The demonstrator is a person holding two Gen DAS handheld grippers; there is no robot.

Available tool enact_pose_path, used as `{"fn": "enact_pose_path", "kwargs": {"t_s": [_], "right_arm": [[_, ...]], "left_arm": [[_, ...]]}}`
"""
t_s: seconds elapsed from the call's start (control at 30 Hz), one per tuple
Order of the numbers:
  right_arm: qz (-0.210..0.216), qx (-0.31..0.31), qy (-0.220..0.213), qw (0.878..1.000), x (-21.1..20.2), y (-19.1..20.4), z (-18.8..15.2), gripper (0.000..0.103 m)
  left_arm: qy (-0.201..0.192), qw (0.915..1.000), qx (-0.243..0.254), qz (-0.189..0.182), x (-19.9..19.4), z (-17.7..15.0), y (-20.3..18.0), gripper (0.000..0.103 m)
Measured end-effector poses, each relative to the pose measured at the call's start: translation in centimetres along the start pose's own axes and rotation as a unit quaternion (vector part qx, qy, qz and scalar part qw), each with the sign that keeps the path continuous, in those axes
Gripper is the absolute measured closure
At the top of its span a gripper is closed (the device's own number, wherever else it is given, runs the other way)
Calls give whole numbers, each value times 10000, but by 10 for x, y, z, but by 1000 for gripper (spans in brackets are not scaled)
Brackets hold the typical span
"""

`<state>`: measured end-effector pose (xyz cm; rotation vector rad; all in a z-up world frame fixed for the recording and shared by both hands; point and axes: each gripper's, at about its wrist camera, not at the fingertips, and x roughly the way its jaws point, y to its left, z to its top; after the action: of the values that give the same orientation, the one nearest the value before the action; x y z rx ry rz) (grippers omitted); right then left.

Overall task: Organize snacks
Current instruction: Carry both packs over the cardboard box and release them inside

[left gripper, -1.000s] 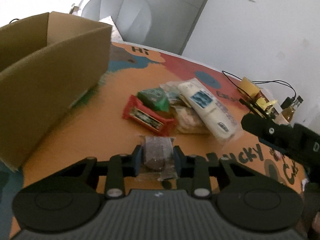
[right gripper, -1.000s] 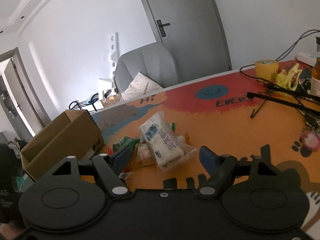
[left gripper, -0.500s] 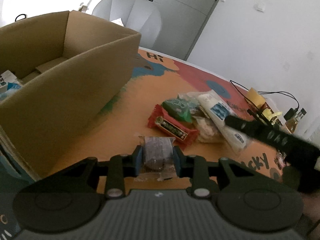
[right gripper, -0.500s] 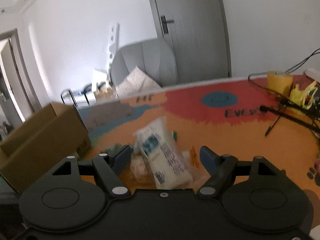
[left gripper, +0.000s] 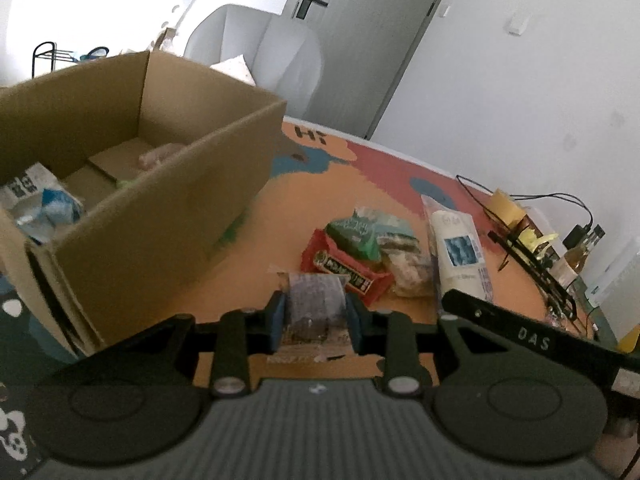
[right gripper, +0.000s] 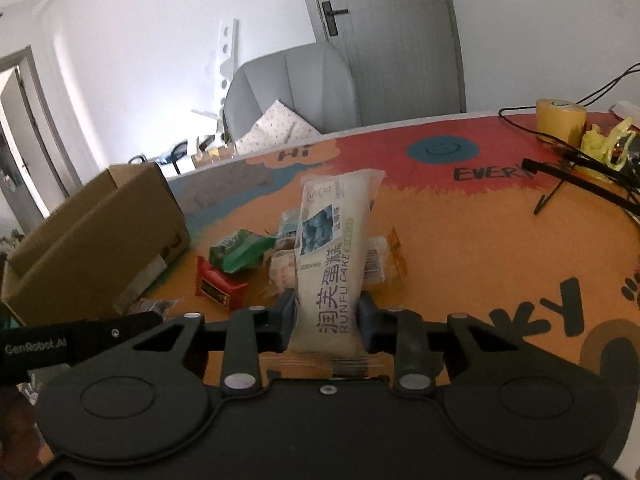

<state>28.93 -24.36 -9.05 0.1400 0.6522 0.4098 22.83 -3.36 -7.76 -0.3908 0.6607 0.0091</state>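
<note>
The white cake packet (right gripper: 332, 256) is clamped near its lower end by the right gripper (right gripper: 327, 314), whose jaws have just been closing, above the bench (right gripper: 480, 248). A dark snack packet (left gripper: 316, 300) is pinched by the left gripper (left gripper: 315, 316) beside the cardboard box (left gripper: 168, 216). Both are judged light, soft and crinkly; gentle mid-body holds are advised.

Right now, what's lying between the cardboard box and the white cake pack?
In the right wrist view, between the box and the cake pack lie a green packet and a red bar; clear-wrapped snacks sit beside the pack.
</note>
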Motion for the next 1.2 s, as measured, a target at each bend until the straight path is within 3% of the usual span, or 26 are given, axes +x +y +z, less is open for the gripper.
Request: {"fn": "enact_pose_path", "kwargs": {"t_s": [0.63,1.2], "right_arm": [[556,-83,-391,9977,-34,46,18,74],[1041,-186,-561,9928,-30,90,43,74]], "left_arm": [[-755,9969,199,-14,-59,38,2,72],[-1106,9934,-12,302,-87,73,46,72]]}}
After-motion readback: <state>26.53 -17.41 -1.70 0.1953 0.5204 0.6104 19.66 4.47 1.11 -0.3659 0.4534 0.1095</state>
